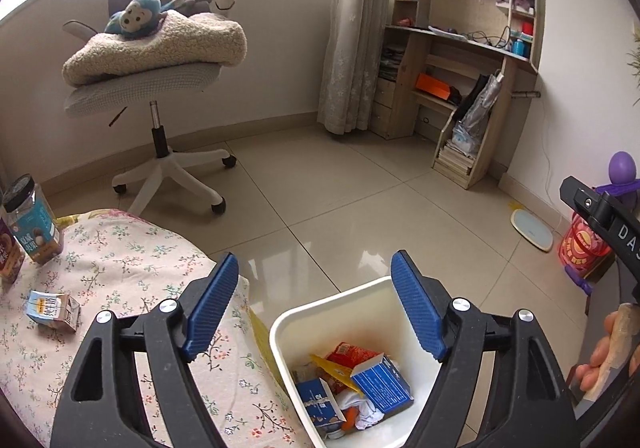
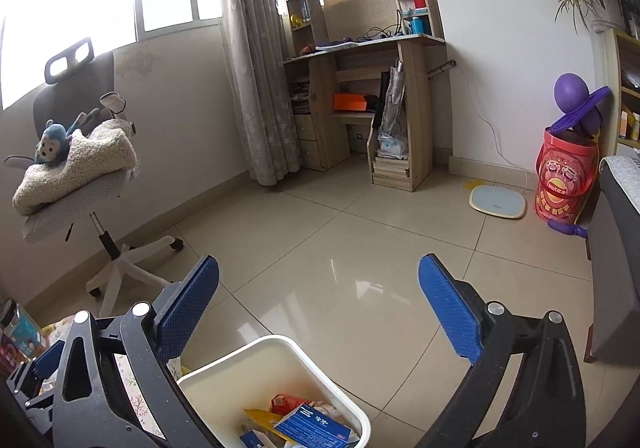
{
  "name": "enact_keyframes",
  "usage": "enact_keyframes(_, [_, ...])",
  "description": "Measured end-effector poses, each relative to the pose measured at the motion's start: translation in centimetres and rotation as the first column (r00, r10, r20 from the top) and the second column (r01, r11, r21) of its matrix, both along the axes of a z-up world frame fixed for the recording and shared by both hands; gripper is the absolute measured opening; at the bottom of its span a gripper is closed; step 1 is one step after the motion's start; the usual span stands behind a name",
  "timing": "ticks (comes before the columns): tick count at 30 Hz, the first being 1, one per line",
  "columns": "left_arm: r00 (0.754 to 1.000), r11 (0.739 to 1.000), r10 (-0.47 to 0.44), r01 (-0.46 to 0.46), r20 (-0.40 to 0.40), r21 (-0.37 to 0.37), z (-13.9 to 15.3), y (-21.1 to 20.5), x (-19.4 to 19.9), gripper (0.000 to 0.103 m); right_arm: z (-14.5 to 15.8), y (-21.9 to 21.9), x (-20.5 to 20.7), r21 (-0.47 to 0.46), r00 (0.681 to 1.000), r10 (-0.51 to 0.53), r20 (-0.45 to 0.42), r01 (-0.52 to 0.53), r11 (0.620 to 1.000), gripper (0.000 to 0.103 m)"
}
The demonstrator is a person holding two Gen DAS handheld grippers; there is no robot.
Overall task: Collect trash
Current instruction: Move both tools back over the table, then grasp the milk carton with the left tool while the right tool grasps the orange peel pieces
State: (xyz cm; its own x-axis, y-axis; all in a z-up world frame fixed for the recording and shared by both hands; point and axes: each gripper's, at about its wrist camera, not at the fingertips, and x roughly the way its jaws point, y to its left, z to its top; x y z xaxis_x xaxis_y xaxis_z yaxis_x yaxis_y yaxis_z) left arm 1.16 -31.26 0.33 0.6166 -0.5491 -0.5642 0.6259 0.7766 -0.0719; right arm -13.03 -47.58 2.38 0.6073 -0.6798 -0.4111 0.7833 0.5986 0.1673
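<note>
A tiled room with a wide window, a curtain and a wooden desk (image 1: 460, 59) at the upper right is seen from both wrist views. An office chair (image 1: 160, 59) with a folded blanket and a blue toy monkey (image 1: 134, 13) stands at the upper left. A table covered with a flowered cloth (image 1: 120, 280) fills the lower left of the left view; on it a small carton (image 1: 54, 312) lies on its side, and a jar (image 1: 32, 219) is set at the far left edge.

A white bin (image 1: 320, 312) is placed on the floor just beside the table, at the lower middle of both views. Trash is gathered inside it: a blue box (image 1: 384, 384), a smaller blue carton (image 1: 320, 400), a red packet (image 1: 348, 354) and crumpled white paper.

The left gripper (image 1: 316, 304) is held above the bin with its jaws spread wide and nothing between them. The right gripper (image 2: 320, 308) is likewise spread wide and empty above the bin (image 2: 224, 364). A hand (image 1: 608, 352) on the other tool is seen at the right edge of the left view.
</note>
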Motion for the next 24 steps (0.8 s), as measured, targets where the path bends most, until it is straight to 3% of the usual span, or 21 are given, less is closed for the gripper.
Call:
enact_keyframes(7, [0.989, 0.987, 0.151, -0.15, 0.004, -0.057, 1.3, 4.5, 2.8, 0.086, 0.4, 2.9, 3.0, -0.026, 0.998, 0.056, 0.003, -0.056, 0.998, 0.096])
enact_keyframes(14, [0.967, 0.966, 0.254, -0.255, -0.012, -0.034, 0.8, 8.9, 5.8, 0.087, 0.5, 6.9, 7.7, -0.041, 0.989, 0.142, -0.028, -0.143, 0.989, 0.096])
enact_keyframes(20, [0.926, 0.928, 0.372, -0.372, -0.062, 0.004, -0.7, 13.1, 9.7, 0.087, -0.1, 11.3, 12.1, -0.055, 0.969, 0.237, -0.071, -0.241, 0.969, 0.096])
enact_keyframes(24, [0.872, 0.877, 0.481, -0.477, -0.091, 0.06, -2.6, 16.4, 13.2, 0.087, -0.9, 14.1, 14.7, -0.067, 0.947, 0.299, -0.116, -0.308, 0.949, 0.096])
